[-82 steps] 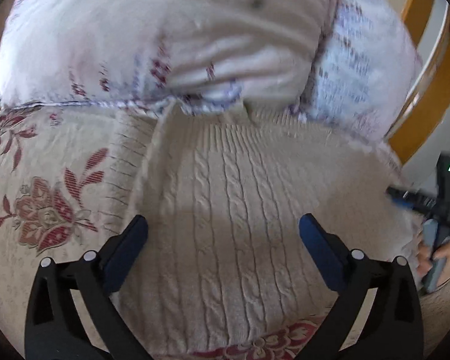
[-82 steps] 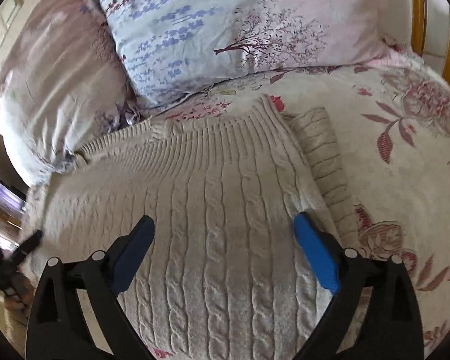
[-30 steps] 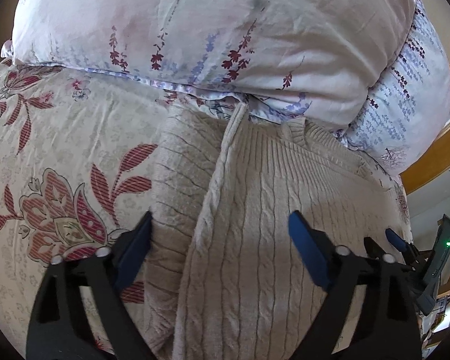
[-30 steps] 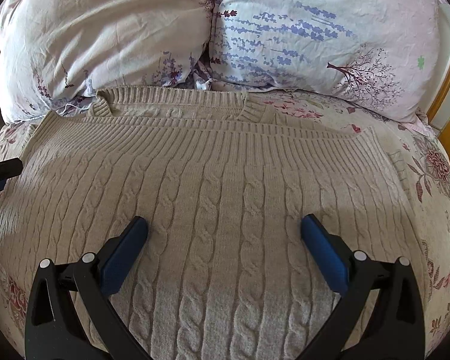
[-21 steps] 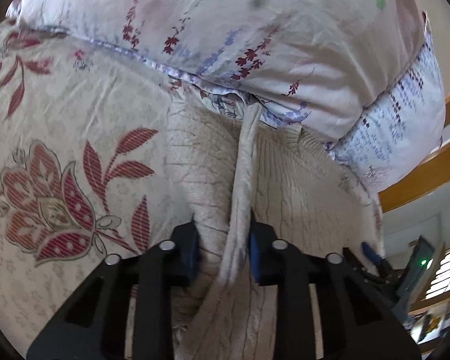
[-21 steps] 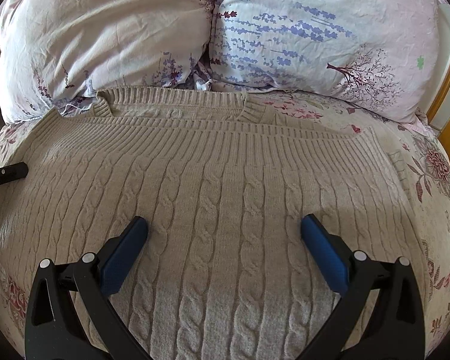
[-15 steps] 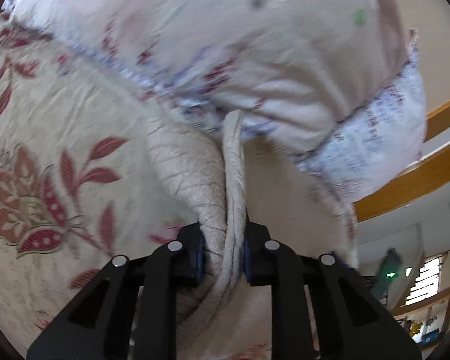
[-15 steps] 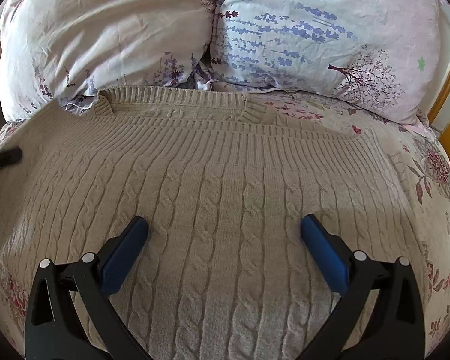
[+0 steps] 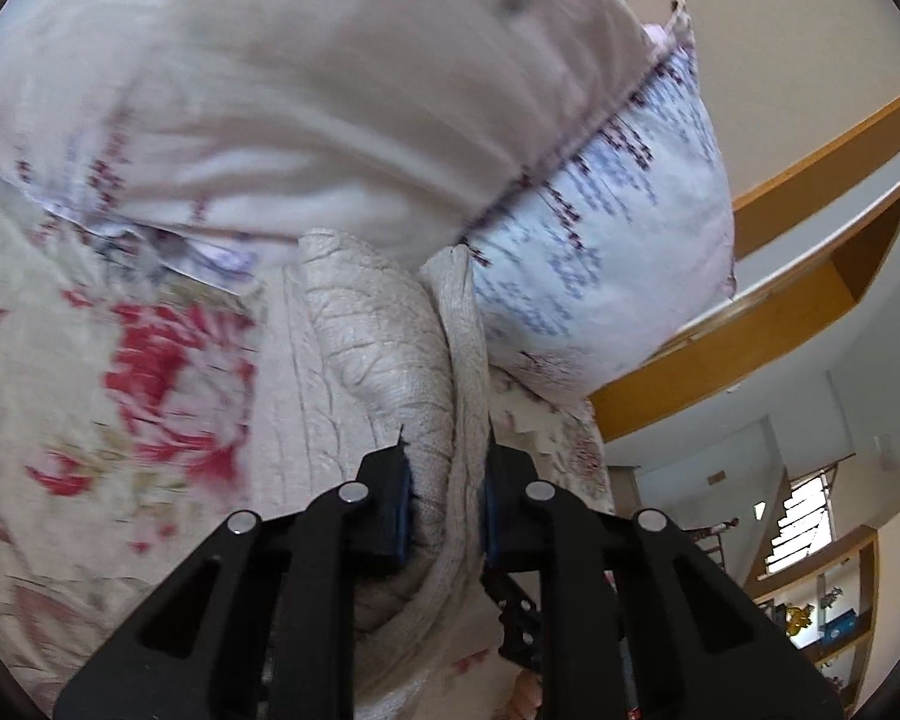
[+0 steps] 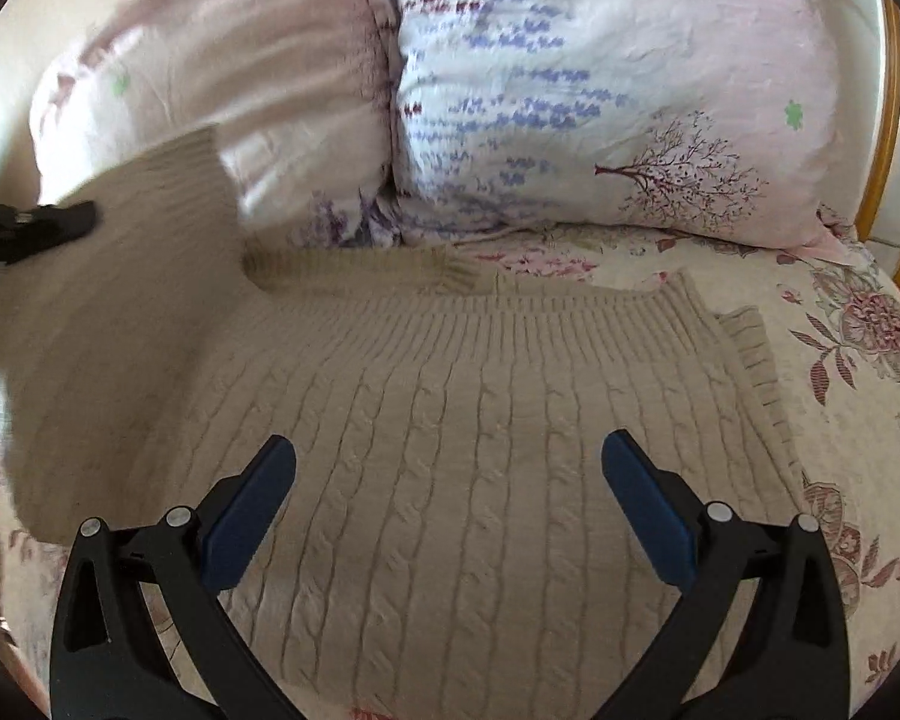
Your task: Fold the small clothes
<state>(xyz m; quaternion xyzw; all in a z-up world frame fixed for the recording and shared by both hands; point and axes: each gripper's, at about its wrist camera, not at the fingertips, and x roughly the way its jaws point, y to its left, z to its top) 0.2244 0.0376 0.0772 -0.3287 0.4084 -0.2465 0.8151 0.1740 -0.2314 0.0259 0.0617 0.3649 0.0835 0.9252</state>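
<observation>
A beige cable-knit sweater [image 10: 450, 420] lies spread on the flowered bedspread [image 10: 870, 360], ribbed hem toward the pillows. My left gripper [image 9: 444, 498] is shut on the sweater's left edge and sleeve [image 9: 414, 372], bunched between its jaws and lifted off the bed. In the right wrist view that lifted flap [image 10: 120, 276] stands raised at the left, with the left gripper's finger [image 10: 48, 228] on it. My right gripper [image 10: 450, 480] is open and empty, hovering over the middle of the sweater.
Two flowered pillows [image 10: 600, 96] lean against the back of the bed, close behind the sweater. A wooden bed frame [image 10: 885, 120] rises at the right. The bedspread [image 9: 120, 390] continues left of the sweater. Shelves and a window [image 9: 810, 516] show beyond the bed.
My left gripper has closed on the sweater's left edge and sleeve and lifted them up and toward the right. My right gripper stayed open over the sweater, shifting slightly.
</observation>
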